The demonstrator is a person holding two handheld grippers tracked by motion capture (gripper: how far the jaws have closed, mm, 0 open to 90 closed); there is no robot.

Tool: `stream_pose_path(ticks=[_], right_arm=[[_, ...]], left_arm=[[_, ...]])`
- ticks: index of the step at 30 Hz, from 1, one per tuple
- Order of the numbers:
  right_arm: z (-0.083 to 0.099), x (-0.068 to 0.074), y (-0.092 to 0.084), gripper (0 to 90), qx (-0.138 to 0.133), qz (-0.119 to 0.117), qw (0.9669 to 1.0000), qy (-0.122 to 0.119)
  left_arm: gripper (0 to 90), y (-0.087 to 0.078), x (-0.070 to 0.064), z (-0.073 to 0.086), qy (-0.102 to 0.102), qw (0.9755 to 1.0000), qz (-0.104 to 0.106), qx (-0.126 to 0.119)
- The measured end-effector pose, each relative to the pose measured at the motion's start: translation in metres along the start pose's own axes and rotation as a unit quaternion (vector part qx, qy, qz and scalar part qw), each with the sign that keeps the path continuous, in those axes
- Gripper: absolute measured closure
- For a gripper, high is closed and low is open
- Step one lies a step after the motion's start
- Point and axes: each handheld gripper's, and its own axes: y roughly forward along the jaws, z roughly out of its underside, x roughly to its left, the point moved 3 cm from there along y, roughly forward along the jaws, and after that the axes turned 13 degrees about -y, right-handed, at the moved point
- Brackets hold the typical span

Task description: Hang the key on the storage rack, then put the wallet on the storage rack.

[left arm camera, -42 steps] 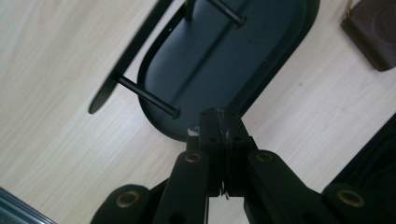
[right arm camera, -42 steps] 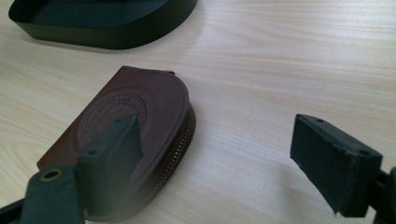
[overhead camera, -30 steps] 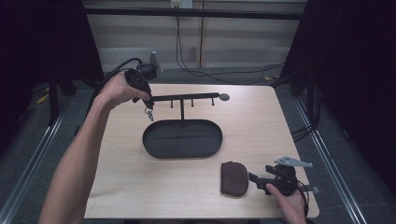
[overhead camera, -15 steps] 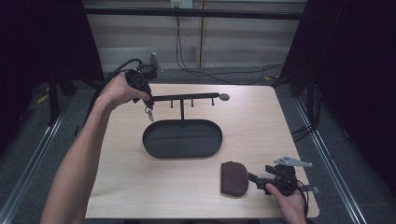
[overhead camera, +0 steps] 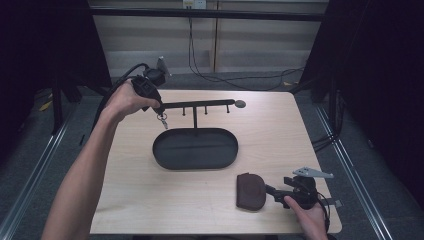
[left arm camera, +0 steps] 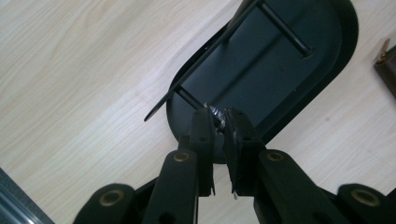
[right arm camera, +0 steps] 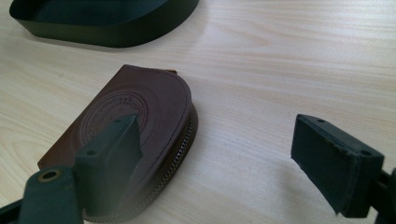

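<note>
A black key rack has a horizontal bar (overhead camera: 200,105) on a post that rises from an oval black tray (overhead camera: 165,155). At the bar's left end my left gripper (overhead camera: 159,107) points down, and a small bunch of keys (overhead camera: 163,120) hangs just under it. In the left gripper view the jaws (left arm camera: 218,116) have just been opening a little, and the silver key ring (left arm camera: 217,113) is still pinched between the tips above the tray (left arm camera: 299,88). A brown zip pouch (overhead camera: 250,191) lies near the front edge. My right gripper (overhead camera: 273,190) stands open beside it, with one jaw over the pouch (right arm camera: 140,102).
The light wooden table (overhead camera: 280,135) has bare room on the right and in the front left. Dark curtains stand at both sides. Cables run along the floor behind the table's far edge.
</note>
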Motion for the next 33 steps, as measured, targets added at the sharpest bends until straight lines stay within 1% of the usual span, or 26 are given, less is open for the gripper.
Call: stream_pose_path(ticks=[1, 2, 3, 5, 7, 8, 9, 10, 11, 12, 13, 14, 15, 17, 20, 22, 24, 25, 26, 27, 28, 29, 30, 31, 32, 33], right_arm=[[0.0, 0.0, 0.0, 15.7, 0.001, 0.0, 1.0, 0.0], [0.0, 0.0, 0.0, 15.7, 0.001, 0.0, 1.0, -0.001], [0.0, 0.0, 0.0, 15.6, 0.0, 0.0, 1.0, -0.001], [0.0, 0.0, 0.0, 15.7, 0.0, 0.0, 1.0, 0.0], [0.0, 0.0, 0.0, 15.7, 0.0, 0.0, 1.0, -0.001], [0.0, 0.001, 0.0, 15.6, 0.001, 0.0, 1.0, -0.001], [0.0, 0.001, 0.0, 15.7, 0.002, 0.001, 1.0, -0.002], [0.0, 0.001, 0.0, 15.7, 0.002, 0.001, 1.0, -0.002], [0.0, 0.001, 0.0, 15.7, 0.002, 0.001, 1.0, -0.002], [0.0, 0.001, 0.0, 15.7, 0.003, -0.001, 1.0, -0.003], [0.001, 0.001, 0.0, 15.7, 0.005, -0.003, 1.0, -0.002], [0.001, 0.001, 0.0, 15.7, 0.006, -0.003, 1.0, -0.003], [0.0, 0.001, 0.001, 15.7, 0.006, -0.003, 1.0, -0.003], [0.0, 0.001, 0.001, 15.7, 0.007, -0.005, 1.0, -0.004], [0.0, 0.002, 0.001, 15.7, 0.006, -0.004, 1.0, -0.004], [0.0, 0.001, 0.0, 16.1, 0.009, -0.002, 1.0, -0.002], [0.001, 0.0, 0.0, 16.3, 0.009, -0.004, 0.9999, 0.003], [0.001, 0.0, 0.0, 16.2, 0.008, -0.004, 1.0, 0.003], [0.0, 0.0, 0.0, 16.2, 0.008, -0.005, 1.0, 0.003], [0.0, -0.001, 0.0, 16.2, 0.007, -0.005, 1.0, 0.004], [0.0, -0.001, 0.0, 16.2, 0.008, -0.004, 0.9999, 0.004], [0.0, -0.001, 0.0, 16.2, 0.01, -0.005, 0.9999, 0.005], [0.0, -0.001, 0.0, 16.2, 0.009, -0.005, 0.9999, 0.004], [0.0, -0.001, 0.0, 16.2, 0.009, -0.004, 0.9999, 0.005], [0.0, -0.001, 0.0, 16.2, 0.009, -0.004, 0.9999, 0.005], [0.0, -0.001, 0.0, 16.2, 0.009, -0.004, 0.9999, 0.006]], left_arm=[[80.7, -0.002, 0.001, 0.001, -0.005, 1.0, -0.001, -0.009], [78.2, -0.004, 0.003, 0.003, -0.007, 0.9998, 0.004, -0.018], [77.9, -0.006, 0.003, 0.005, -0.007, 0.9996, 0.009, -0.028], [74.2, -0.008, 0.004, 0.009, -0.014, 0.999, 0.009, -0.041], [75.0, -0.009, 0.004, 0.012, -0.012, 0.9988, 0.013, -0.045], [74.2, -0.008, 0.002, 0.016, -0.008, 0.9986, 0.014, -0.049], [73.2, -0.008, 0.002, 0.016, -0.008, 0.9986, 0.014, -0.049], [72.8, -0.008, 0.002, 0.018, -0.008, 0.9983, 0.015, -0.055], [72.8, -0.008, 0.002, 0.021, -0.008, 0.9979, 0.022, -0.061], [72.1, -0.009, 0.001, 0.027, -0.01, 0.9972, 0.022, -0.071], [71.1, -0.011, 0.0, 0.031, -0.007, 0.9966, 0.029, -0.077], [71.0, -0.012, 0.0, 0.034, -0.013, 0.9956, 0.036, -0.085], [70.0, -0.013, 0.0, 0.038, -0.017, 0.9952, 0.034, -0.09], [69.5, -0.013, 0.001, 0.044, -0.017, 0.9943, 0.041, -0.097], [66.5, -0.014, 0.001, 0.053, -0.017, 0.9911, 0.058, -0.119], [64.0, -0.013, 0.001, 0.059, -0.017, 0.9902, 0.057, -0.126], [59.1, -0.012, 0.001, 0.062, -0.021, 0.9901, 0.054, -0.128], [58.5, -0.01, 0.001, 0.068, -0.014, 0.9895, 0.052, -0.135], [57.4, -0.009, 0.0, 0.071, -0.014, 0.9889, 0.05, -0.139], [55.8, -0.009, 0.0, 0.073, -0.015, 0.9882, 0.05, -0.144], [54.3, -0.008, 0.001, 0.075, -0.013, 0.9867, 0.053, -0.153], [53.6, -0.006, 0.0, 0.077, -0.012, 0.9858, 0.058, -0.157], [52.3, -0.006, 0.0, 0.077, -0.012, 0.9858, 0.058, -0.157], [50.6, -0.003, 0.0, 0.082, -0.016, 0.9826, 0.054, -0.177], [50.1, -0.002, -0.001, 0.085, -0.016, 0.9809, 0.051, -0.187], [49.9, 0.0, -0.001, 0.088, -0.022, 0.9787, 0.056, -0.196]])
